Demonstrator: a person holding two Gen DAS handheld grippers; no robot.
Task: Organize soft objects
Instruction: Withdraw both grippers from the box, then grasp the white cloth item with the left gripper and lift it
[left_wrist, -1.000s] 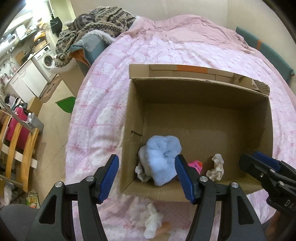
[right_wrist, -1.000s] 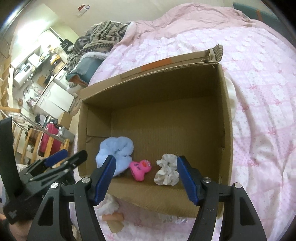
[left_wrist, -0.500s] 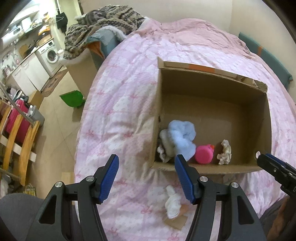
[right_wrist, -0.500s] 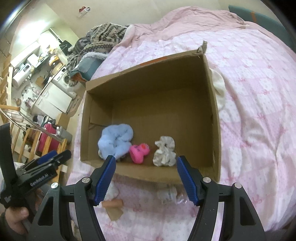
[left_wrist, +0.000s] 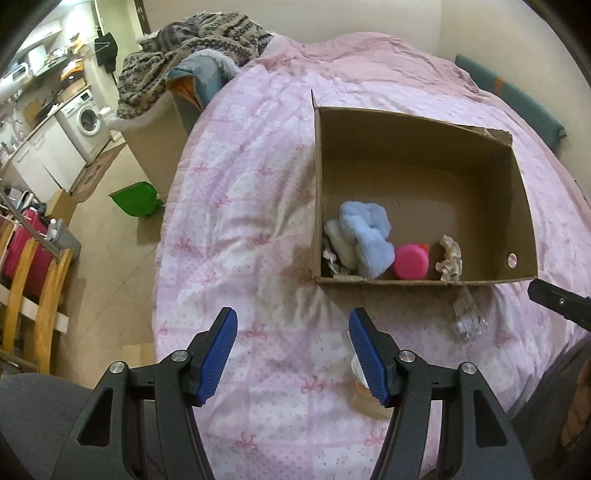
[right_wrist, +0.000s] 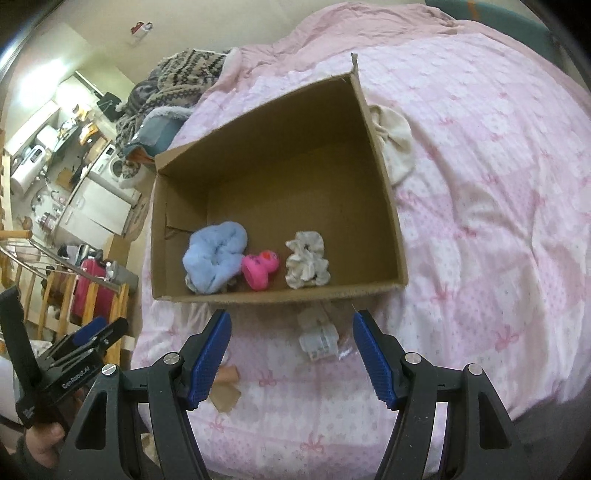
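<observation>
One pink quilted bed (left_wrist: 258, 206), washing machine (left_wrist: 86, 122) off left. Both left gripper (left_wrist: 293, 349) and right gripper (right_wrist: 291, 354) spread wide, empty. Blue plush (right_wrist: 218, 254) inside cardboard box (right_wrist: 384, 177).

A cardboard box (right_wrist: 384, 173) is sitting on the bed (right_wrist: 498, 192). Inside it, along the near wall, a fluffy cloth (right_wrist: 216, 258) is lying on the left, a toy duck (right_wrist: 260, 269) in the middle and a scrunchie (right_wrist: 307, 265) on the right. A plastic packet (right_wrist: 318, 338) is lying on the bed just in front of the box. A cream cloth (right_wrist: 395, 147) is lying beside the box's right wall.
</observation>
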